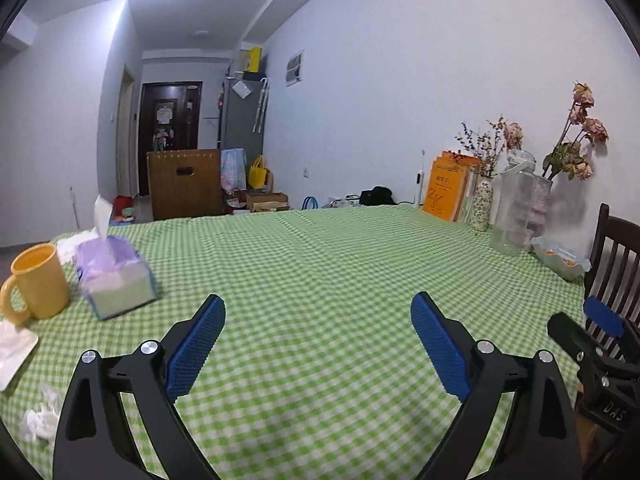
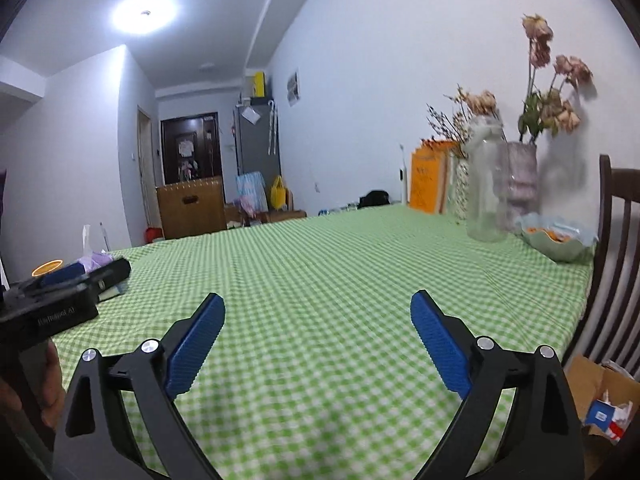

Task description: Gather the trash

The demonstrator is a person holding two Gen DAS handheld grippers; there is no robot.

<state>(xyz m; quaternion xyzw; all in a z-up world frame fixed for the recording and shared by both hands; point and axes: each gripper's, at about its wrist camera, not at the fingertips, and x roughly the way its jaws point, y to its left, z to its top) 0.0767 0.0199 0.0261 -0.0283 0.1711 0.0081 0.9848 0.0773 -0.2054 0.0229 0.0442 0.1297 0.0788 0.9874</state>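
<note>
A green checked tablecloth (image 1: pixel 320 264) fills the room's foreground, crumpled tissues (image 1: pixel 40 420) at its edge, both claws wide and empty.

The table (image 1: pixel 320 264) carries 1 yellow mug (image 1: pixel 38 280), 1 tissue box (image 1: pixel 116 276), 1 clear bottle (image 1: pixel 514 208), 2 vases (image 1: pixel 482 204) with dried flowers, 1 bowl (image 1: pixel 562 260), 1 crumpled tissue (image 1: pixel 40 420); 2 grippers (image 1: pixel 318 344), 1 chair (image 1: pixel 612 280), 1 cardboard box (image 2: pixel 600 396).
</note>
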